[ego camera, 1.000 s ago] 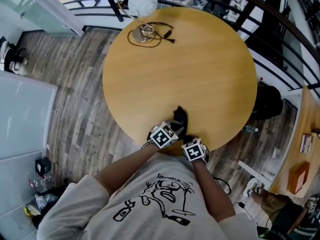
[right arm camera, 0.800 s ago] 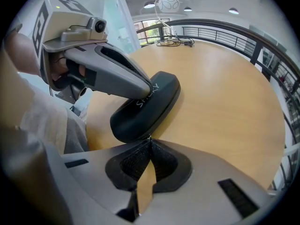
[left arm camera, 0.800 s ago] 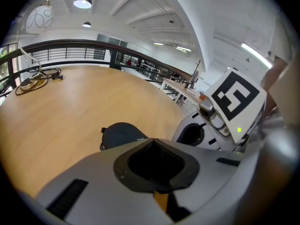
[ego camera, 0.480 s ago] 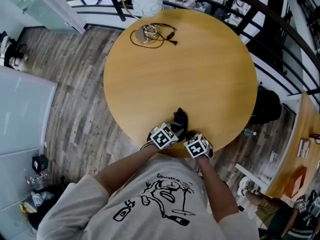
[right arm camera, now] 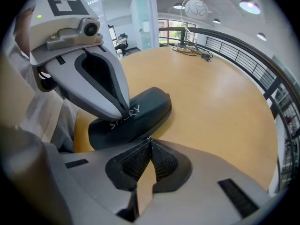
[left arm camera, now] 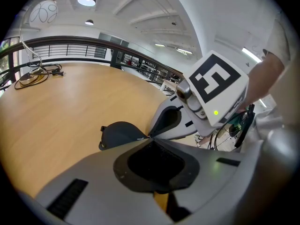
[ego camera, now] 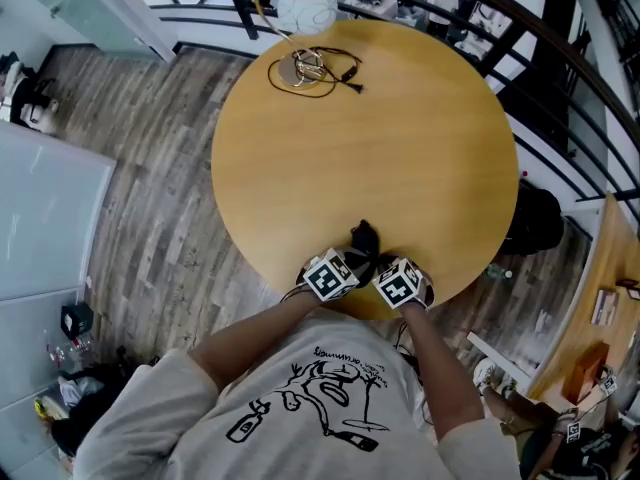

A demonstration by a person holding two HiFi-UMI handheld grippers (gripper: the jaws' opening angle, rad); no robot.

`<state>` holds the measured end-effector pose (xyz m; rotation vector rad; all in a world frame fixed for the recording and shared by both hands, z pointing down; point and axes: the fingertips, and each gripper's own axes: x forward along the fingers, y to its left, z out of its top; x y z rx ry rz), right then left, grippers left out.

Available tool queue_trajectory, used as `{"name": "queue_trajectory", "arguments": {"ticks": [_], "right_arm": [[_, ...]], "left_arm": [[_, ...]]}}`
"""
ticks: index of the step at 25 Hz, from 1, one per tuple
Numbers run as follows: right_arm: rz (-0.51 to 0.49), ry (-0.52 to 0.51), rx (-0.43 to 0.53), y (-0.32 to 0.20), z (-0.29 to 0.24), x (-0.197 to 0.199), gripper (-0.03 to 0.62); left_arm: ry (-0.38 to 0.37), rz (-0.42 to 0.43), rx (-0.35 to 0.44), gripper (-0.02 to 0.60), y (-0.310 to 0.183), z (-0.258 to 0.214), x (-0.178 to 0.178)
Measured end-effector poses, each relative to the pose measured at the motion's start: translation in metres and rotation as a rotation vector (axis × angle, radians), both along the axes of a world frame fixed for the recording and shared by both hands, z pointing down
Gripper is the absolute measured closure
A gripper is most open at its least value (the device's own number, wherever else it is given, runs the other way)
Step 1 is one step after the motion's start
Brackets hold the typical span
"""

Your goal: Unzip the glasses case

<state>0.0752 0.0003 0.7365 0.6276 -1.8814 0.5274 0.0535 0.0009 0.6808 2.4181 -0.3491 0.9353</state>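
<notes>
A black glasses case (ego camera: 363,238) with white print lies near the front edge of the round wooden table (ego camera: 400,148). My left gripper (ego camera: 350,260) comes down on top of the case (right arm camera: 140,111), jaws closed on it. In the left gripper view only the case's far end (left arm camera: 119,134) shows past my left gripper (left arm camera: 149,137). My right gripper (right arm camera: 150,138) is shut at the case's near side, with a small metal zipper pull (right arm camera: 149,137) pinched at its tips. The head view shows my right gripper (ego camera: 385,266) just right of the left one.
A table lamp (ego camera: 305,3) with a coiled black cable (ego camera: 315,68) stands at the table's far edge. A black railing (ego camera: 560,118) curves round the right. The person's torso is close against the near edge, and wood flooring (ego camera: 150,188) lies to the left.
My right gripper has slid a little to the right beside the case and rolled, still shut. The left gripper and the case have stayed put.
</notes>
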Motion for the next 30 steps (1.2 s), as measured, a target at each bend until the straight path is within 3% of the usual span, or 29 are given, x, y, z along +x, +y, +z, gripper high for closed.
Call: {"name": "queue_trajectory", "arguments": {"ticks": [13,30], "right_arm": [[-0.223,0.071,0.079,-0.037,-0.001,-0.001,0.571],[-0.627,0.206,0.2,-0.07,0.004,-0.012,0.571]], "left_arm": [[0.015,0.012,-0.028,0.575,0.001,-0.001,0.0],[0.024,0.017,-0.051,0.575,0.001,0.002,0.0]]}}
